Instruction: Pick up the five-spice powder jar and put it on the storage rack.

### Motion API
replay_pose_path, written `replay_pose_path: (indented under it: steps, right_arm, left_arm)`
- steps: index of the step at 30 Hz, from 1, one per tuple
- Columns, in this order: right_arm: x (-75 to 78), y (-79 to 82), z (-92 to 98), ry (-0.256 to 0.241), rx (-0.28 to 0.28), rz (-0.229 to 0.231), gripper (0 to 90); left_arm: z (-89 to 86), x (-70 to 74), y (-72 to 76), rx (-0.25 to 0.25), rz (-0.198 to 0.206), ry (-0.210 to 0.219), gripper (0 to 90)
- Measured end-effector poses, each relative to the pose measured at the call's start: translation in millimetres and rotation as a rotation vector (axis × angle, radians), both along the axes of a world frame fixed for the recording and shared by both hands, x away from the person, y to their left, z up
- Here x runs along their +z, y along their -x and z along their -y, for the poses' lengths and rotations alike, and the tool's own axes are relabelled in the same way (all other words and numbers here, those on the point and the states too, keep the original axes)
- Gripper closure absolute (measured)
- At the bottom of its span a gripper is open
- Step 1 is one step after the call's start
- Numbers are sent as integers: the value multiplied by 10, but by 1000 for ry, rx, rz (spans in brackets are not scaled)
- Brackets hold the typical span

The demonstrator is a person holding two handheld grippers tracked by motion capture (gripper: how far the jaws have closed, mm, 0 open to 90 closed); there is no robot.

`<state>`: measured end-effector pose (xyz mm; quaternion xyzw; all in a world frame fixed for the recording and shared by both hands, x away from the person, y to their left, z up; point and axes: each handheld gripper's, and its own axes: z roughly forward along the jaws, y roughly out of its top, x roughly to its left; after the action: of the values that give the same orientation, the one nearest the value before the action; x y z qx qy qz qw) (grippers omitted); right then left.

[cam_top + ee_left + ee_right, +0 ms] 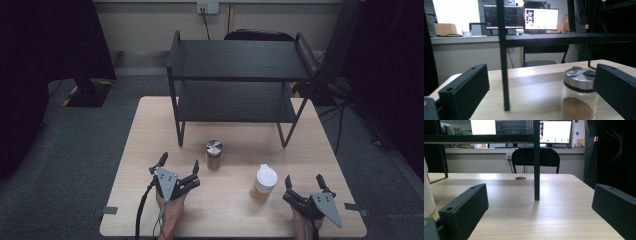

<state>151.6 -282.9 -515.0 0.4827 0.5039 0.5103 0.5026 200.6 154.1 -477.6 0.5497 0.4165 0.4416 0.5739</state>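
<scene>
Clear glass jar (579, 96) with a shiny silver lid, partly filled with brown powder, stands upright on the pale wooden table (150, 145), just ahead of the left gripper (179, 166) near its right jaw. Both jaws are spread wide, grasping nothing. Right gripper (303, 181) likewise gapes beside a white-lidded tub (263, 183).

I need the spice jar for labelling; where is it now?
The silver-lidded jar stands mid-table in the high view, just ahead of the open left gripper, before the black shelf.
</scene>
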Motion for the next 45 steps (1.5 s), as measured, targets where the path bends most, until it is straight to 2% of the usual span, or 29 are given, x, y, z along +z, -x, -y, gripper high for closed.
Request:
replay_pose_path:
  steps: [7,12,23,35,37,45]
  right_arm:
    - [0,0,-1,0,0,0,0]
    - [0,0,-3,1,-1,0,0]
    - [0,0,-7,1,-4,0,0]
    - [0,0,-8,1,-5,0,0]
    - [-1,0,-7,1,-4,0,0]
    - [0,1,-6,1,-3,0,0]
  left_arm:
    - [109,99,-124,-45,-49,23,6]
    - [181,136,-218,-59,-62,27,10]
    - [373,123,-324,-78,-59,33,44]
    - [563,83,-445,-63,-80,-18,63]
    - [585,67,-484,-65,-95,-20,66]
    - [693,-10,-575,-51,-119,-46,130]
